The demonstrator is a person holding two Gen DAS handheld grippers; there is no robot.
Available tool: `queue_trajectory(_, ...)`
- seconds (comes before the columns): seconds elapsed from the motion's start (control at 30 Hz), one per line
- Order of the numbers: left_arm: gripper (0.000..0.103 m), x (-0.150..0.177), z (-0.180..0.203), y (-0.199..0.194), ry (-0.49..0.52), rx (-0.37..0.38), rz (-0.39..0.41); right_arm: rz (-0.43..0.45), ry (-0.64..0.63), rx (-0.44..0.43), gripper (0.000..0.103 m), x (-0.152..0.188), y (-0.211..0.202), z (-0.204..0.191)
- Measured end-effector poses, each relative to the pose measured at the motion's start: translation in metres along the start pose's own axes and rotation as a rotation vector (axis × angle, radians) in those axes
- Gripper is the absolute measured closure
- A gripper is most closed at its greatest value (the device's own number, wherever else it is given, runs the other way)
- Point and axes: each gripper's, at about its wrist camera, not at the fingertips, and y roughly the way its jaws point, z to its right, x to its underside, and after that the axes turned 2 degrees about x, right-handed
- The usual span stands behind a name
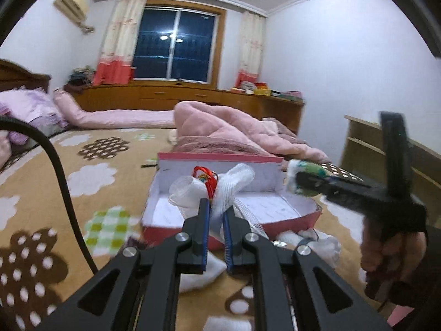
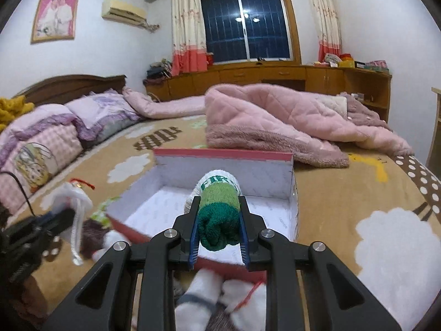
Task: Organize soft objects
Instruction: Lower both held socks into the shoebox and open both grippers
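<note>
An open red box (image 1: 289,220) with a white lining stands on the bed; it also shows in the right wrist view (image 2: 223,154). My left gripper (image 1: 217,207) is shut on a white mesh pouch (image 1: 234,184) with a red cord, held over the box's near left part. It also shows in the right wrist view (image 2: 73,201). My right gripper (image 2: 219,201) is shut on a rolled green sock (image 2: 219,215), held above the box's near edge. It shows in the left wrist view (image 1: 296,183), at the box's right end, with the sock (image 1: 306,171).
White soft items (image 2: 204,300) lie on the patterned bedspread (image 2: 358,193) in front of the box, also seen in the left wrist view (image 1: 317,240). A pink quilt (image 2: 275,121) lies behind the box. Pillows (image 2: 55,132) are at the left. A wooden cabinet (image 2: 275,78) lines the far wall.
</note>
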Motion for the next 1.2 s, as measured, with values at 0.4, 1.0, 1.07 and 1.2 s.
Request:
queue_trajectory(0.4,0.092,0.0,-0.012,0.09,0.055,-0.031,-0.138,-0.129,-0.001,0.086,0.077,0.01,0.067,0.02)
queue_trajectory(1.0,0.025,0.004,-0.024,0.044,-0.13,0.0,0.038,-0.057,-0.03,-0.002,0.042,0.009,0.05,0.005)
queue_trajectory(1.07,0.023,0.003,-0.03,0.038,-0.165,-0.009,0.067,-0.045,-0.027,-0.009,0.041,0.009,0.048,0.005)
queue_trajectory(1.2,0.023,0.003,-0.036,0.04,-0.185,-0.023,0.035,-0.041,-0.003,-0.016,0.04,0.009,0.047,0.009)
